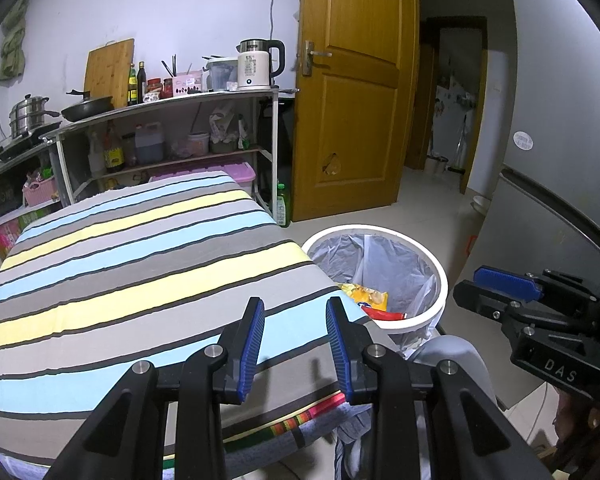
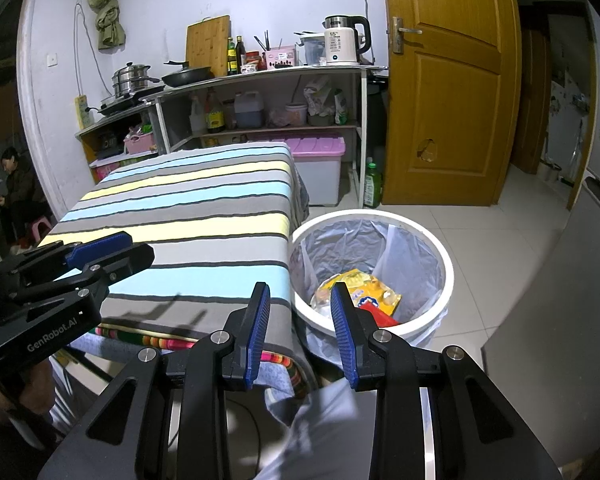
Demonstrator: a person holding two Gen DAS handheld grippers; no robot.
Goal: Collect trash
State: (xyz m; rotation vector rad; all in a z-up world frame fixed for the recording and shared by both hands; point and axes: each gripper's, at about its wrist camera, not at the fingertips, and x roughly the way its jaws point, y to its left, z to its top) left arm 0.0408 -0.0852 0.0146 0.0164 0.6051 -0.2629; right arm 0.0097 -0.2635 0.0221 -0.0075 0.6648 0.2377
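Note:
A white bin with a clear liner stands on the floor at the right corner of the striped-cloth table. Inside it lie a yellow snack bag and a red wrapper. My left gripper hangs open over the table's near right corner with nothing between its blue pads. My right gripper is open and empty too, just before the bin's near rim. Each gripper shows in the other's view, the right one and the left one. No loose trash shows on the cloth.
A metal shelf with a kettle, pans and bottles stands behind the table. Below it sit a purple-lidded box and a green bottle. A wooden door stands open beyond the bin, a grey fridge at right. A person sits far left.

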